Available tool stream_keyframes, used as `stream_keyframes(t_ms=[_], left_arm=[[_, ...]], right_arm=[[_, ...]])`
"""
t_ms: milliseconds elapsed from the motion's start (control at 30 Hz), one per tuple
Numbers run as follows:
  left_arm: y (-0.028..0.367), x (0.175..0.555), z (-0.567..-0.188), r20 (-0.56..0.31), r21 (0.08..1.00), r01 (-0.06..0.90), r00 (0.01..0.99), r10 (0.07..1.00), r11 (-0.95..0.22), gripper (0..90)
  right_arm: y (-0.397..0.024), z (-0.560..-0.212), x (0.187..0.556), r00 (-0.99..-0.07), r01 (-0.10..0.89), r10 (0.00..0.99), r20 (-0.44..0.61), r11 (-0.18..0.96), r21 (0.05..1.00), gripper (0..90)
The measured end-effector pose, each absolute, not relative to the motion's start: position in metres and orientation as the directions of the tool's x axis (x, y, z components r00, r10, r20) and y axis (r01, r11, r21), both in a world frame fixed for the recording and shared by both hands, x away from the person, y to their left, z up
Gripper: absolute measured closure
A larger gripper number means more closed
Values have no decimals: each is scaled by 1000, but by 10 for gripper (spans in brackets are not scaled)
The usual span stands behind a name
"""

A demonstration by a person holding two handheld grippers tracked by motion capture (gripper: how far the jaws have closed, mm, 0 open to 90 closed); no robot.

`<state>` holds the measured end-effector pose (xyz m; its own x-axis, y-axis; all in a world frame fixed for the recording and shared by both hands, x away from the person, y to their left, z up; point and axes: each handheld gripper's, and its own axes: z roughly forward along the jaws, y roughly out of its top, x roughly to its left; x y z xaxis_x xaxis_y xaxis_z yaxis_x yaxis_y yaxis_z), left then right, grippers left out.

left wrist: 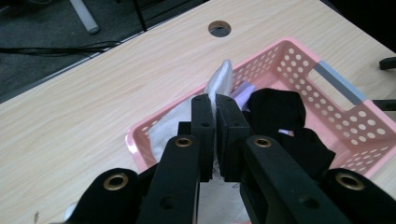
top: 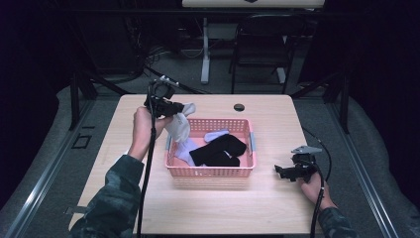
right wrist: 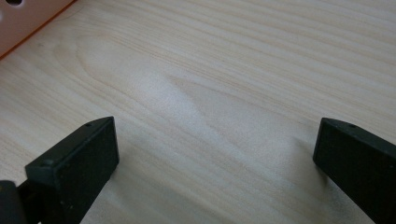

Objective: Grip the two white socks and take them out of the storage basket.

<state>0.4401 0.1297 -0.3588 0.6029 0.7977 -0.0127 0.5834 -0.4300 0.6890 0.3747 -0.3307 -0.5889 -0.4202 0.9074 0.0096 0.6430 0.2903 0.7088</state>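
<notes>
Left claw (left wrist: 215,116) pinches white sock (left wrist: 219,81); right claw (right wrist: 215,154) gapes, empty.

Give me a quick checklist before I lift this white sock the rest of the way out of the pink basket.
1. Left gripper shut on the white sock: ok.
2. Sock clear of the pink basket: not ok, its lower end hangs at the left rim.
3. Sock free of the black socks: cannot tell.
4. Right gripper clear of the basket: ok, open over bare table.
5. Drop spot left of the basket: ok, bare wood.
</notes>
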Motion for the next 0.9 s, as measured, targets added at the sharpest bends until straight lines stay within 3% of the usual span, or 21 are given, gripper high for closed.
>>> stream_keyframes(t_ms=[467, 900], left_arm=[[193, 436, -368, -30, 700, 628, 501, 865, -340, 871], [251, 438, -401, -89, 674, 705, 376, 922, -223, 870]], right_arm=[[-331, -589, 375, -420, 644, 908, 10, 290, 708, 0], [-330, -589, 375, -417, 645, 909, 10, 288, 708, 0]])
